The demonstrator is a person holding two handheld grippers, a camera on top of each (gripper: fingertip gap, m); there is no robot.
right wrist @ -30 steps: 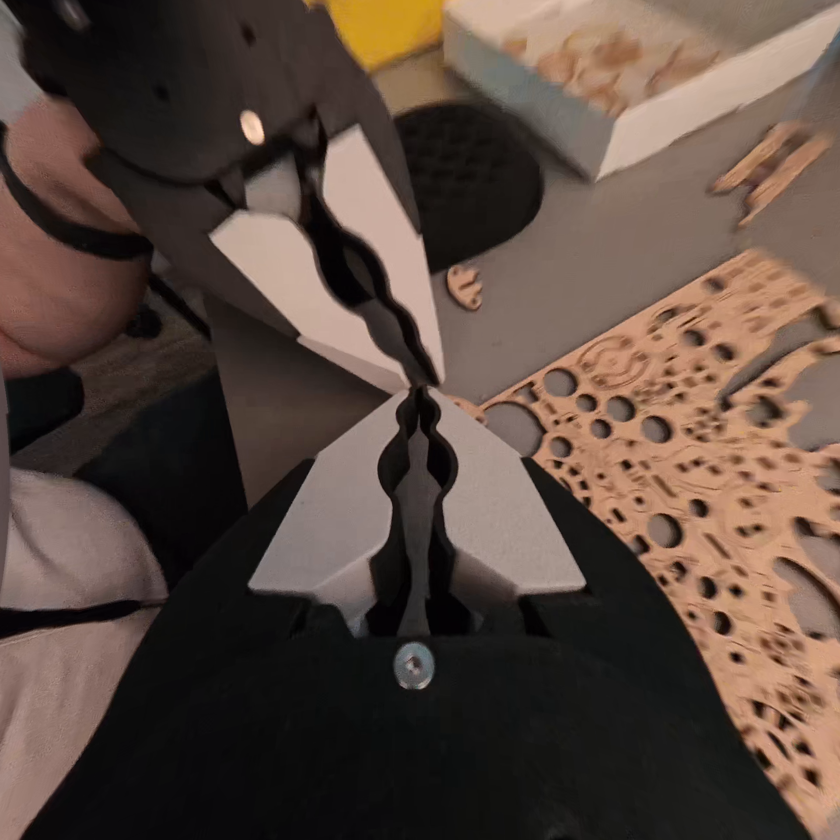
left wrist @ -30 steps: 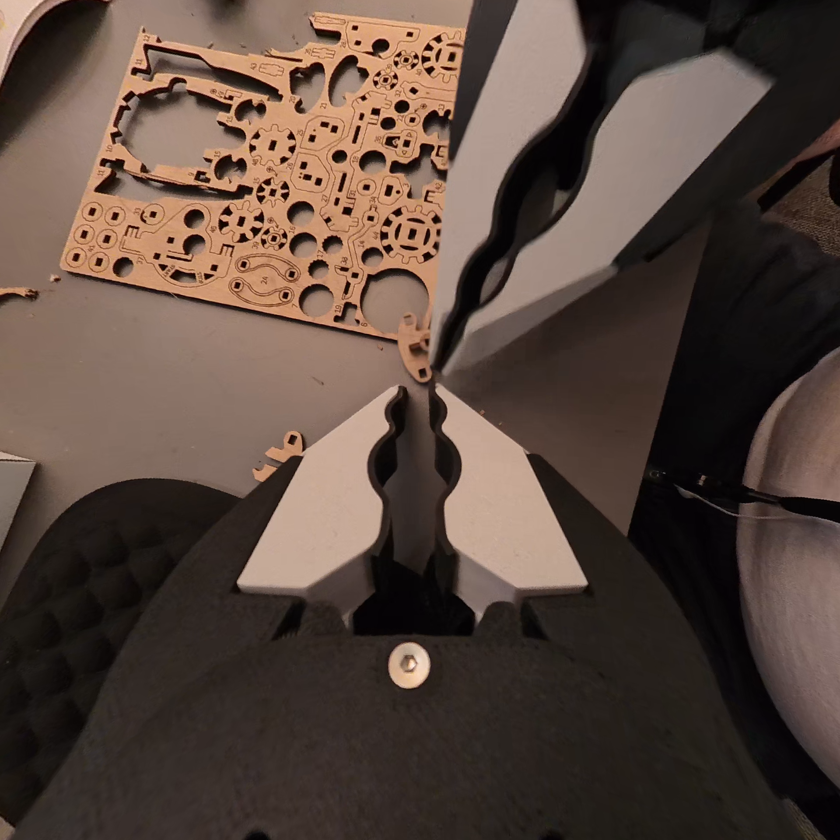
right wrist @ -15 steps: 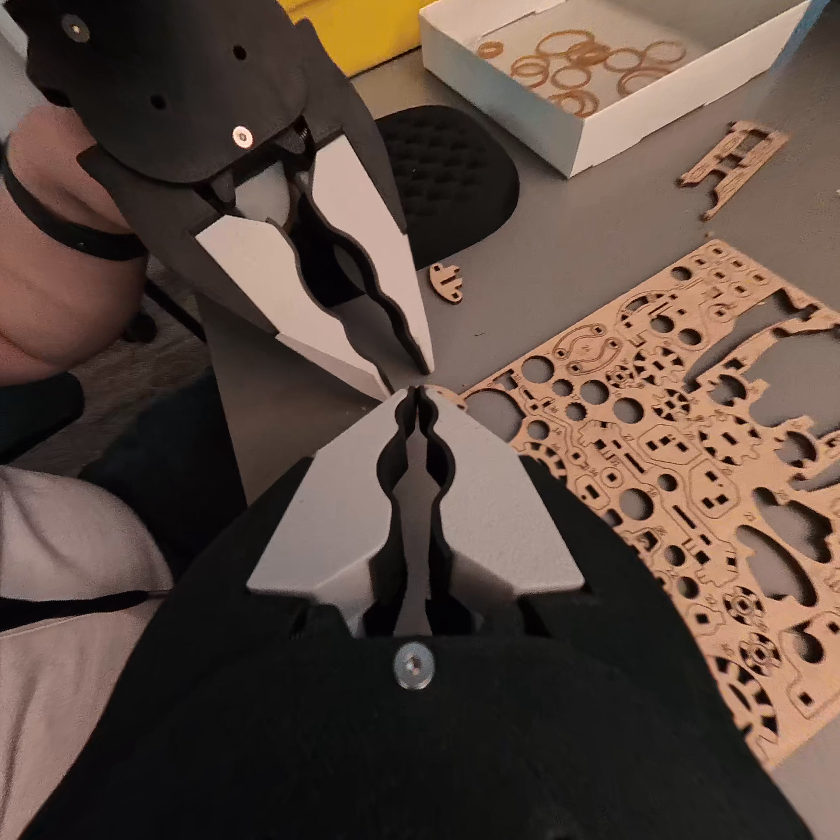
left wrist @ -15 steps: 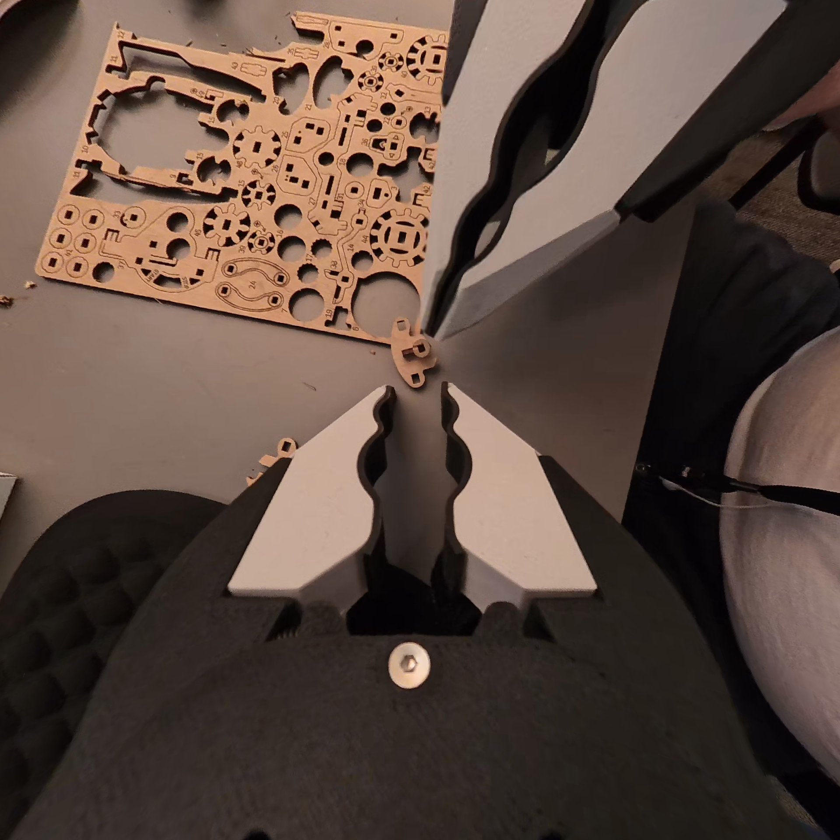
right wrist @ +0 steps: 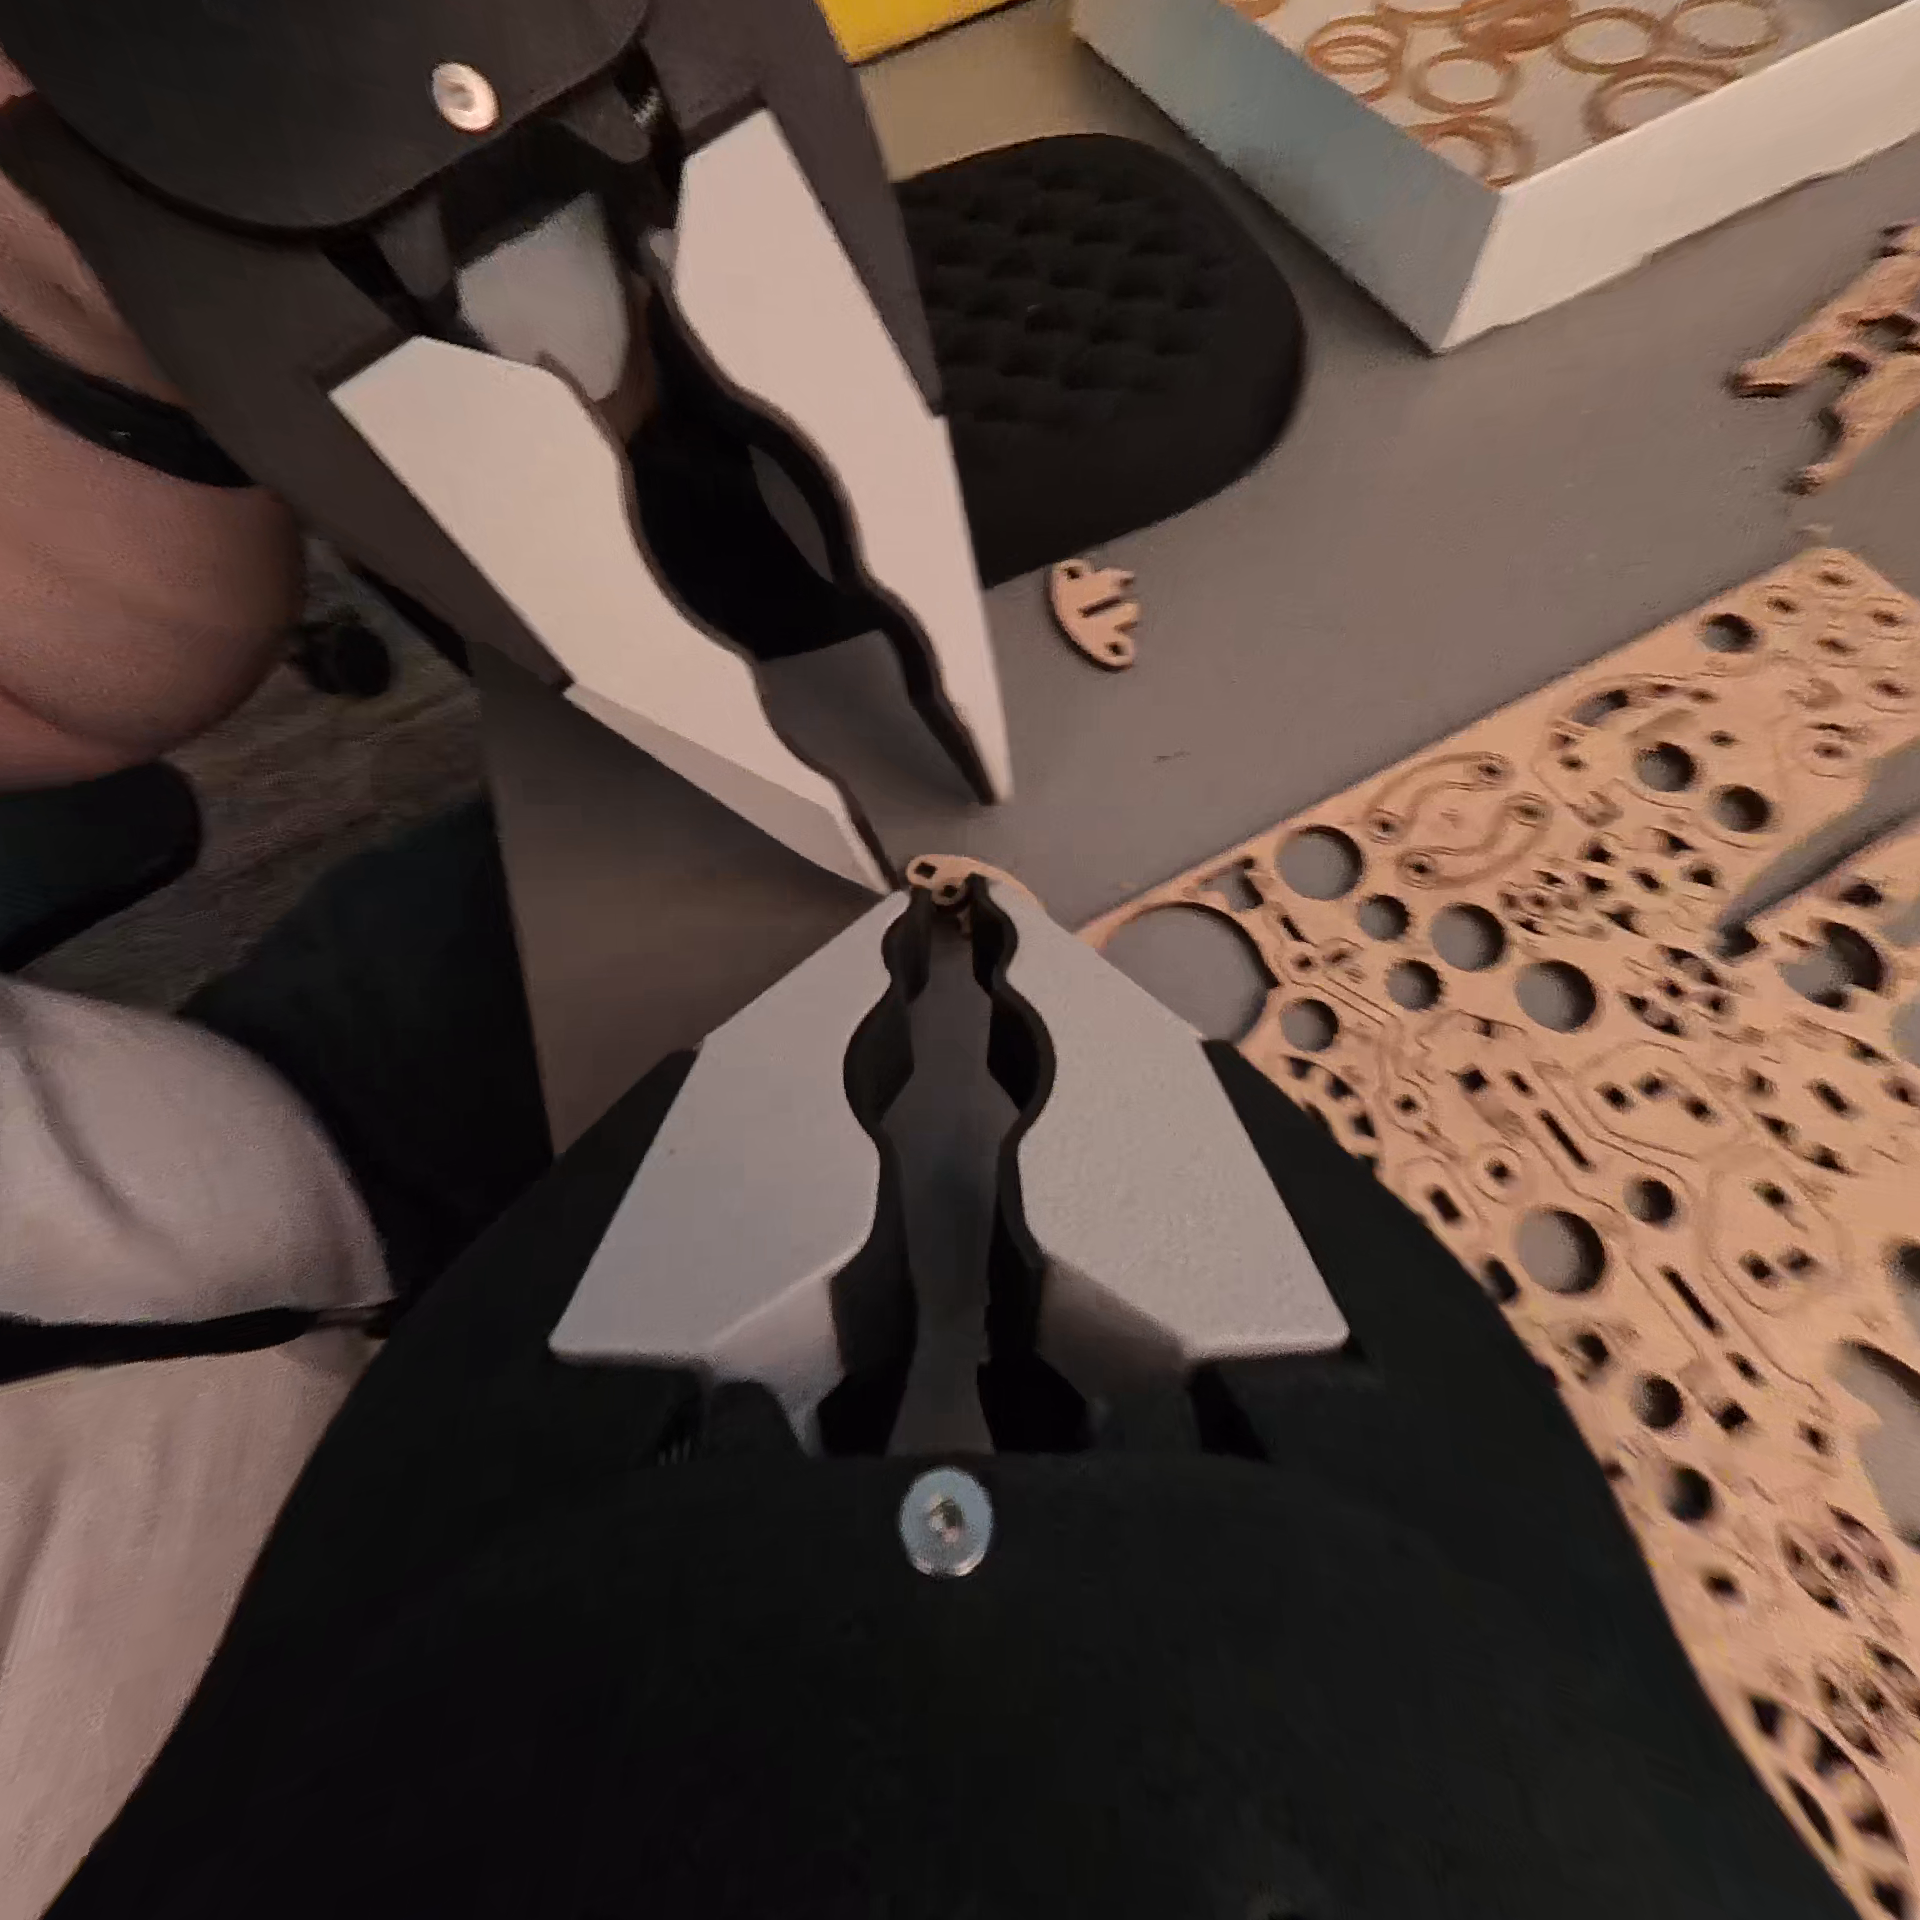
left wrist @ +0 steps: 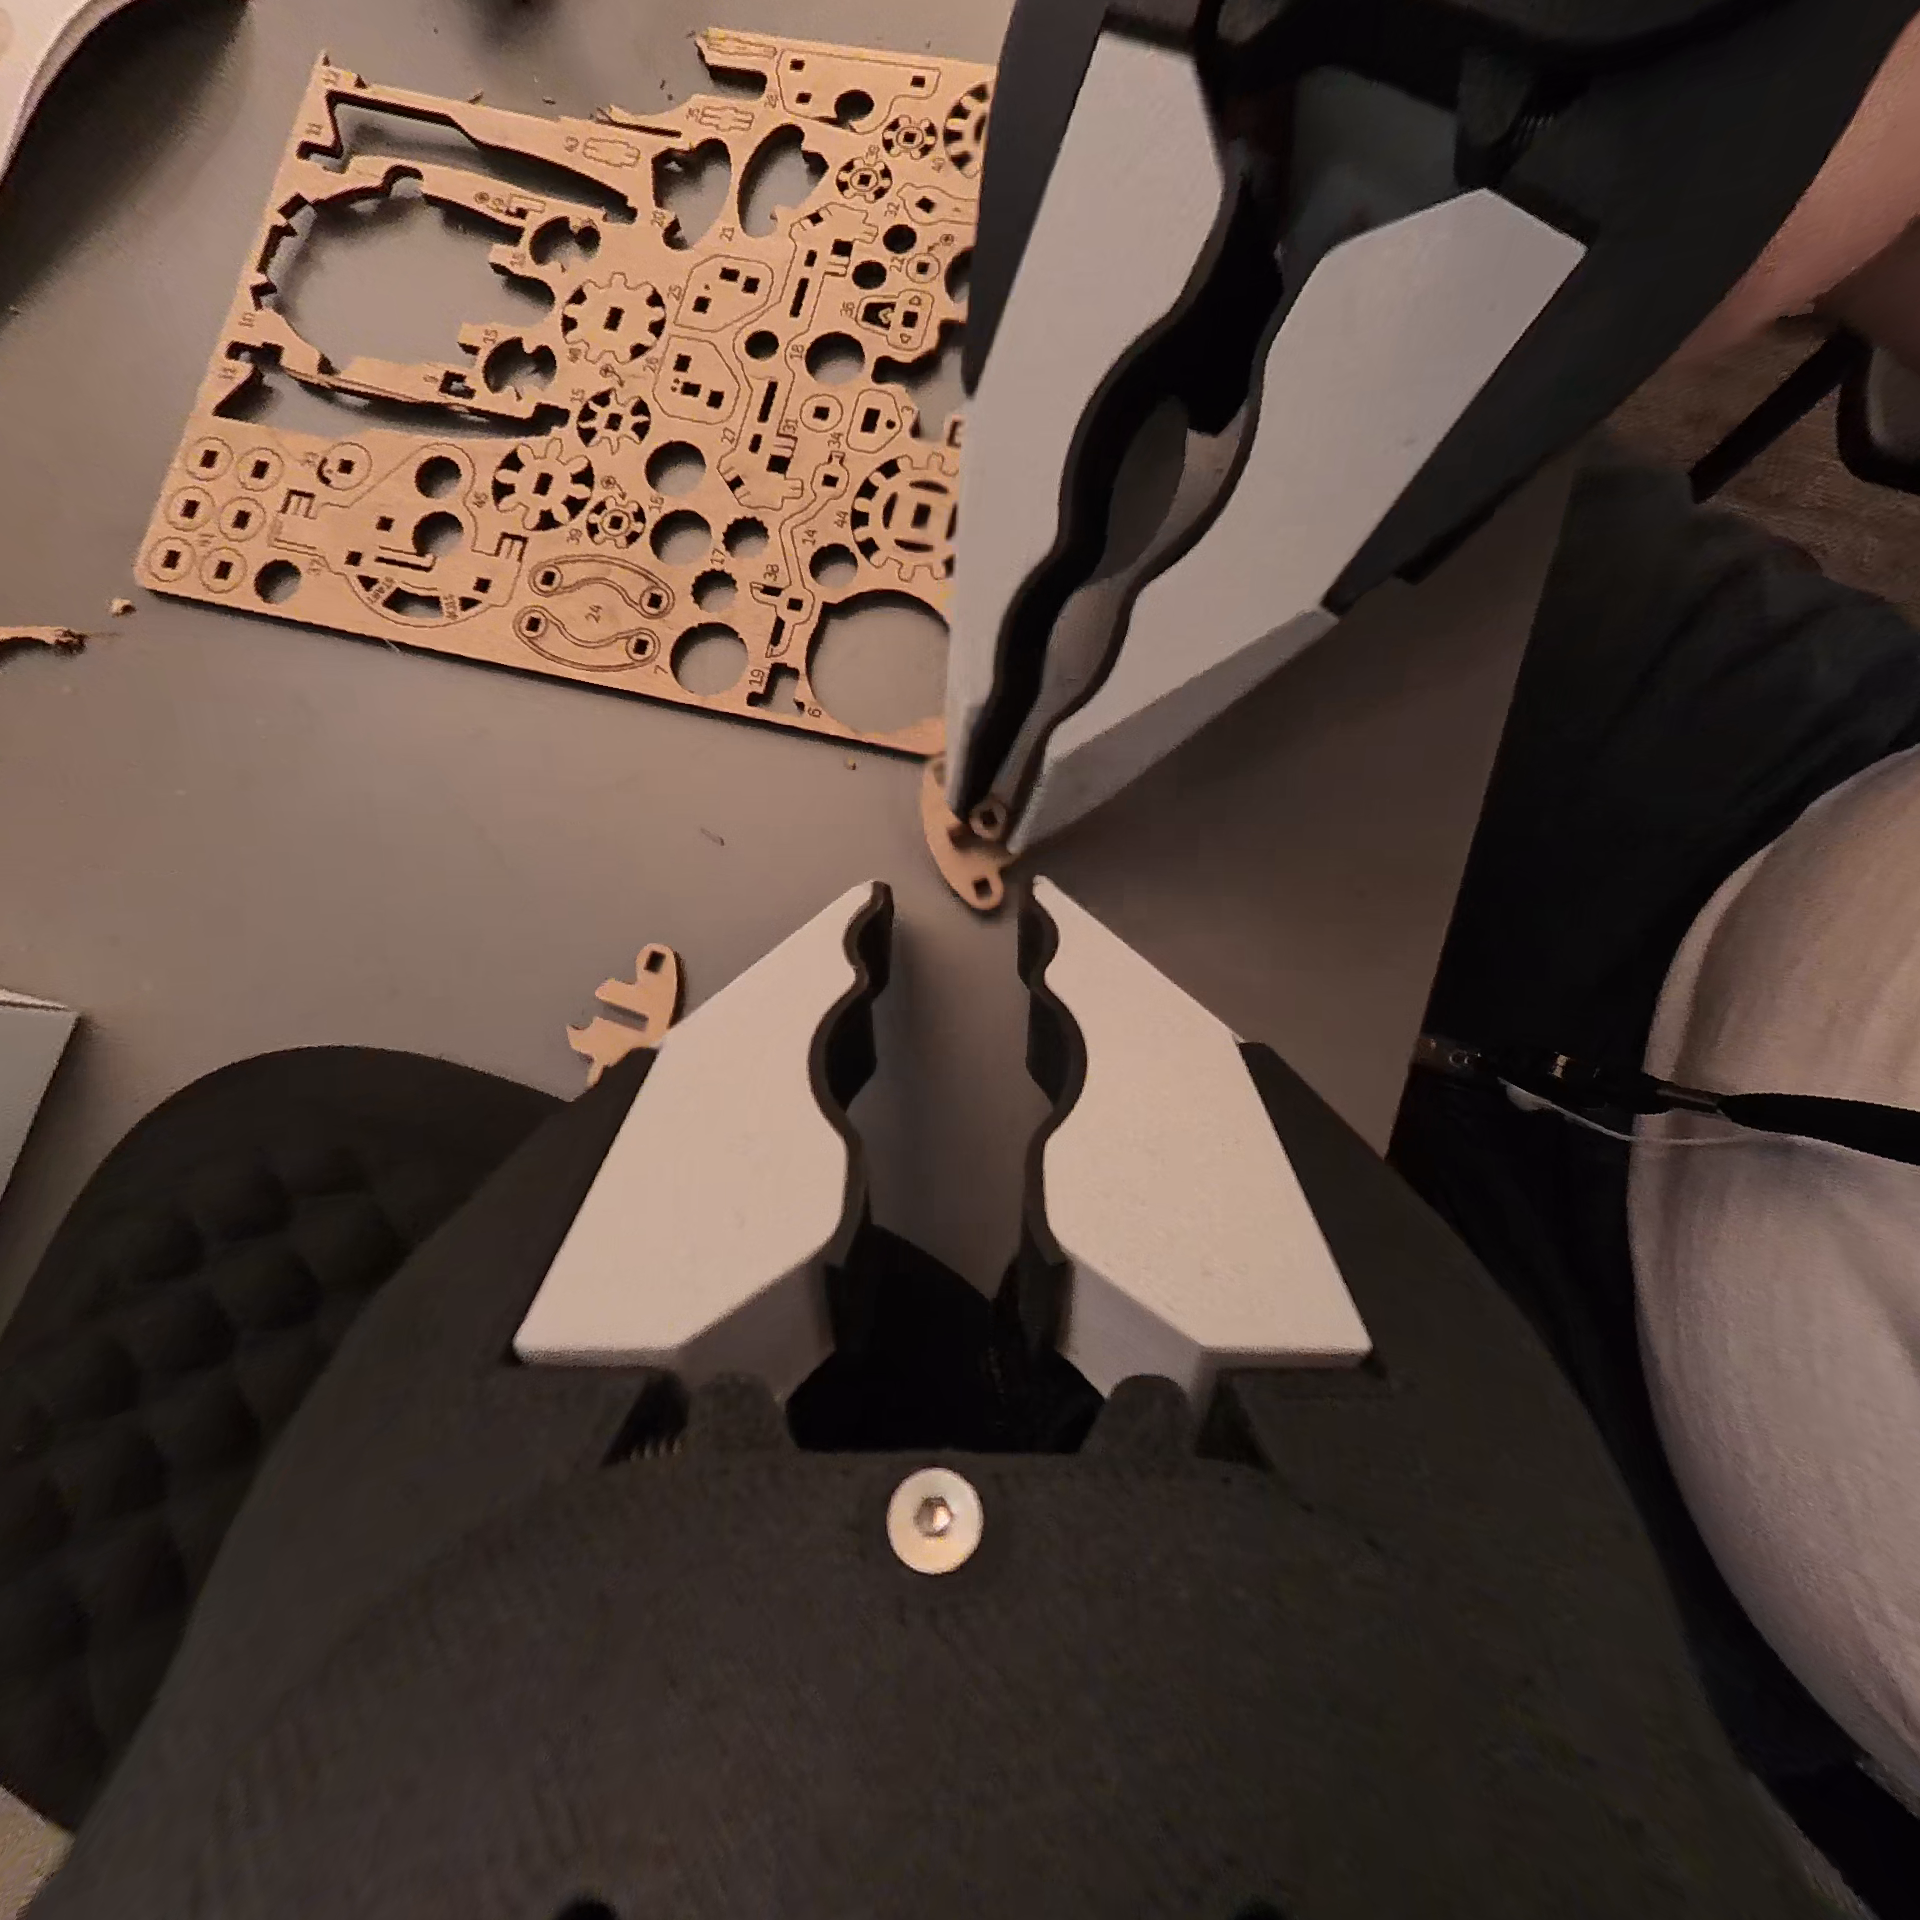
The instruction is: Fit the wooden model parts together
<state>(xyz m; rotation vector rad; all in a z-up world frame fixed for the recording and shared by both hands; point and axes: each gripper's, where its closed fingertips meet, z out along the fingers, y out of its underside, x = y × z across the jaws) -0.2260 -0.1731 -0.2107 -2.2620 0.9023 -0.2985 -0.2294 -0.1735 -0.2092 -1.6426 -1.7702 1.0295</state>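
My right gripper (right wrist: 945,899) is shut on a small curved wooden part (right wrist: 932,871), pinched at its tips. In the left wrist view the right gripper (left wrist: 987,821) comes down from the upper right and holds the part (left wrist: 971,857) just above the grey table. My left gripper (left wrist: 956,896) is open and empty, its tips on either side of the part's lower end, not touching it. In the right wrist view the left gripper (right wrist: 932,836) reaches in from the upper left. A second small wooden part (left wrist: 634,1008) lies loose on the table left of my left fingers, and also shows in the right wrist view (right wrist: 1096,613).
A laser-cut wooden sheet (left wrist: 582,416) with many punched-out holes lies flat behind the grippers. A black textured pad (right wrist: 1091,343) sits near the loose part. A white box (right wrist: 1486,239) of wooden rings stands at the back. Another wooden piece (right wrist: 1849,343) lies beside it. The table edge and a person's lap lie to the side. Only a small space, under 4 cm, lies between the two pairs of fingers. The wooden piece (right wrist: 1849,343) is about 20 cm from my left fingertips.
My left gripper has opened from nearly shut to wide. The right gripper has kept the small part pinched and turned it, staying just in front of my left tips.
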